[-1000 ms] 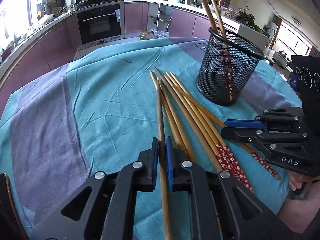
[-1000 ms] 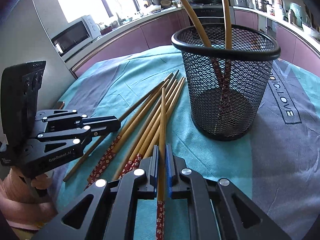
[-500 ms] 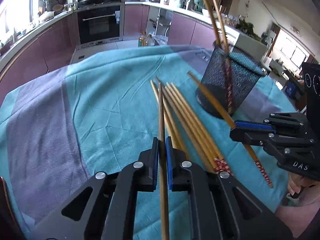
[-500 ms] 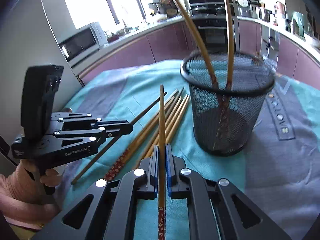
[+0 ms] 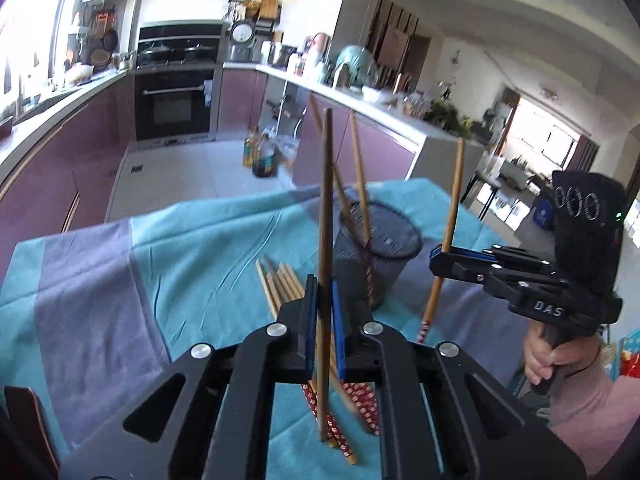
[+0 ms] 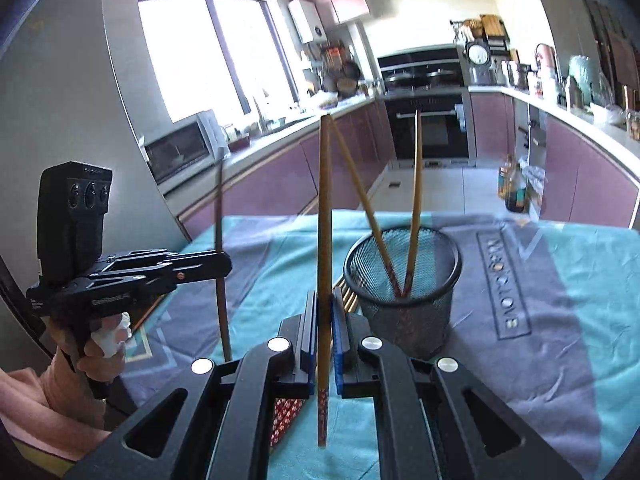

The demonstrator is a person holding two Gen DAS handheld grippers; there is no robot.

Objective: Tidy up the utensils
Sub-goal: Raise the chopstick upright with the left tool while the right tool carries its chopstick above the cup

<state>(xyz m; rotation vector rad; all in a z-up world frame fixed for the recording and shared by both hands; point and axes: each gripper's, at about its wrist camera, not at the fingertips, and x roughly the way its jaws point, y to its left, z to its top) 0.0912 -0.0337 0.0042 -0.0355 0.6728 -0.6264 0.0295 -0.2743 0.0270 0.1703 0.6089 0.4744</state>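
My left gripper [image 5: 323, 286] is shut on a bamboo chopstick [image 5: 326, 208] and holds it upright above the table. My right gripper [image 6: 324, 300] is shut on another chopstick [image 6: 324, 216], also upright; it shows in the left wrist view [image 5: 442, 254] with its chopstick [image 5: 452, 208]. The left gripper shows in the right wrist view [image 6: 222, 259]. A black mesh holder [image 6: 404, 280] stands on the table with two chopsticks [image 6: 414, 200] leaning in it; it also shows in the left wrist view [image 5: 378, 256]. Several loose chopsticks [image 5: 280, 284] lie on the cloth below my left gripper.
The table has a teal and grey cloth [image 5: 192, 264], also in the right wrist view [image 6: 560, 304]. Behind it are a kitchen floor, purple cabinets and an oven [image 5: 174, 104]. A microwave [image 6: 182, 154] sits at the left.
Both grippers have lifted and tilted their chopsticks from lying low over the table to upright. The holder now appears lower and farther in both views.
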